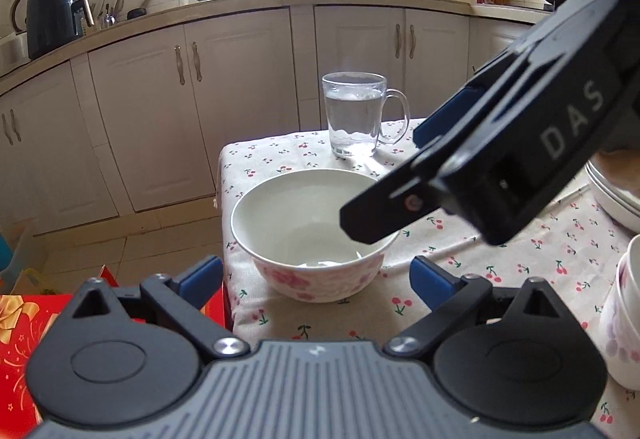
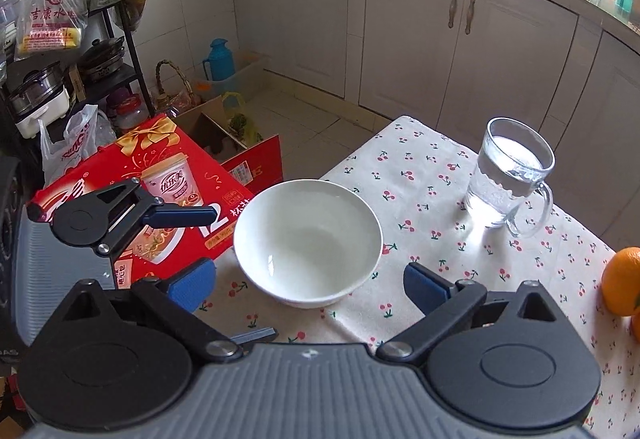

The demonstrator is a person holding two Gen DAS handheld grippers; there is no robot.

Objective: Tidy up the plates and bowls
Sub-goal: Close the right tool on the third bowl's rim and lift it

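Observation:
A white bowl [image 1: 304, 223] with pink flowers on its outside stands near the left corner of the table [image 1: 520, 259]. My left gripper [image 1: 316, 275] is open, its blue pads apart on either side of the bowl's near wall and not touching it. The right gripper [image 1: 384, 179] reaches in from the upper right over the bowl's right rim. In the right wrist view the same bowl [image 2: 308, 239] lies just ahead of my open right gripper [image 2: 310, 285], nothing pressed between its pads. The left gripper [image 2: 244, 274] comes in from the left of that view.
A glass mug of water [image 1: 354, 115] [image 2: 508, 183] stands behind the bowl. Stacked plates [image 1: 612, 195] and another floral bowl [image 1: 624, 319] sit at the right edge. An orange [image 2: 624, 279] lies on the cherry-print cloth [image 2: 420, 175]. A red gift box [image 2: 140, 199] stands beside the table.

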